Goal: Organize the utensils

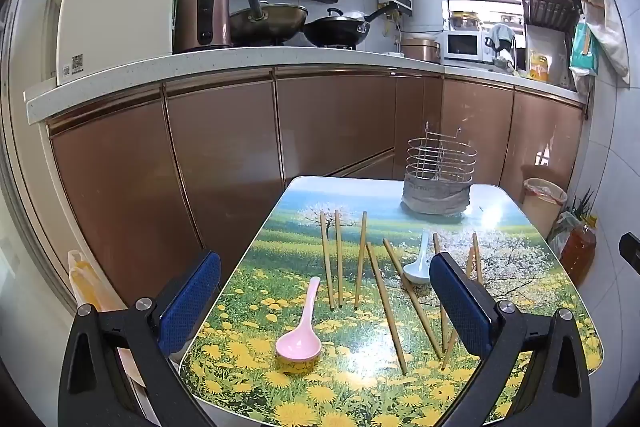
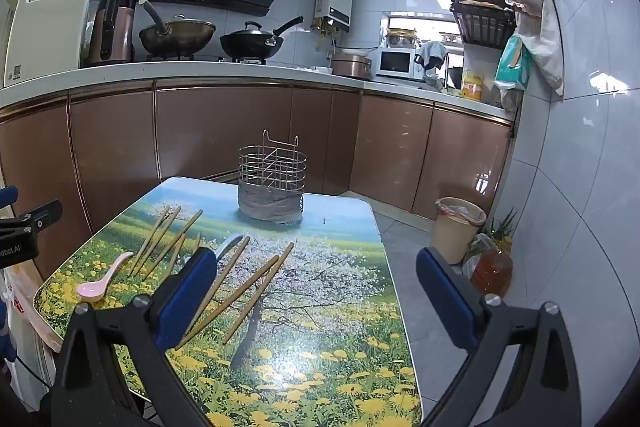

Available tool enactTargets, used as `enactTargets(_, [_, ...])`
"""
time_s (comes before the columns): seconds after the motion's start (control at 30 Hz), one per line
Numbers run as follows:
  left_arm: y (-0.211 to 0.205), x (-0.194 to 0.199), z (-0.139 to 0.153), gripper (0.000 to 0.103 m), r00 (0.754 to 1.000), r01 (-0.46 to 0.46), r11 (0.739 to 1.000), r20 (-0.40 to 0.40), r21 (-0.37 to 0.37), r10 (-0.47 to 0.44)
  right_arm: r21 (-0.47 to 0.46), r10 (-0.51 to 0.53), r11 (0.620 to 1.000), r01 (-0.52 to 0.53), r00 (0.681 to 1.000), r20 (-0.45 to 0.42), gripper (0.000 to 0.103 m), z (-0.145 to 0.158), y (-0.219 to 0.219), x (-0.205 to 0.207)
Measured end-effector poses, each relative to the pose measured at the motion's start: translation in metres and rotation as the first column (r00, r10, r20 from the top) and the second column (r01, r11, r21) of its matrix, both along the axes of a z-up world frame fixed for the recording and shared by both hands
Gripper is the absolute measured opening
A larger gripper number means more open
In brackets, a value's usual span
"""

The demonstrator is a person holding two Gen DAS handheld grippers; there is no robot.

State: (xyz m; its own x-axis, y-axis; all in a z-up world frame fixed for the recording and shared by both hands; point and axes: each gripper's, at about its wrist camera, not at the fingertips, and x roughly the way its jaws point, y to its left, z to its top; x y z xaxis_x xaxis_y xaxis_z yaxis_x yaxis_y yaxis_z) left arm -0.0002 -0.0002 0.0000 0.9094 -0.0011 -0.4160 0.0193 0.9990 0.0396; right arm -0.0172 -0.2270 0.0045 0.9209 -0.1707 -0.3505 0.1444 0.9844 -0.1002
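Two hand-held grippers above a small table (image 1: 520, 223) printed with a flowering meadow, in a kitchen. The left gripper (image 1: 324, 303) has its blue-padded jaws spread wide, with nothing between them; it hangs over the near end of the table, tilted downward. The right gripper (image 2: 316, 297) is likewise spread wide and empty, above the table's right half. On the tabletop lie a pink spoon (image 1: 300, 331), bowl toward the near edge, a white spoon (image 1: 418, 265) farther back, and several wooden chopsticks (image 1: 384, 307) scattered loosely between and beside them, some crossing. A wire utensil holder (image 1: 440, 167), its base wrapped in grey material, stands upright at the far end of the table, apart from the utensils.
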Motion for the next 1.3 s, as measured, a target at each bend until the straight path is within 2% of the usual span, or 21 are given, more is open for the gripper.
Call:
enactTargets(0.73, [-0.003, -0.005, -0.001, 0.103, 1.000, 0.009, 1.000, -0.004, 0.001, -0.009, -0.002, -0.004, 1.000, 0.004, 1.000, -0.004, 0.101, -0.001, 0.009, -0.002])
enactTargets(1.3, [-0.005, 0.000, -0.003, 0.103, 1.000, 0.020, 1.000, -0.017, 0.006, -0.020, 0.025, -0.024, 0.999, 0.024, 1.000, -0.008, 0.101, -0.001, -0.004, -0.002])
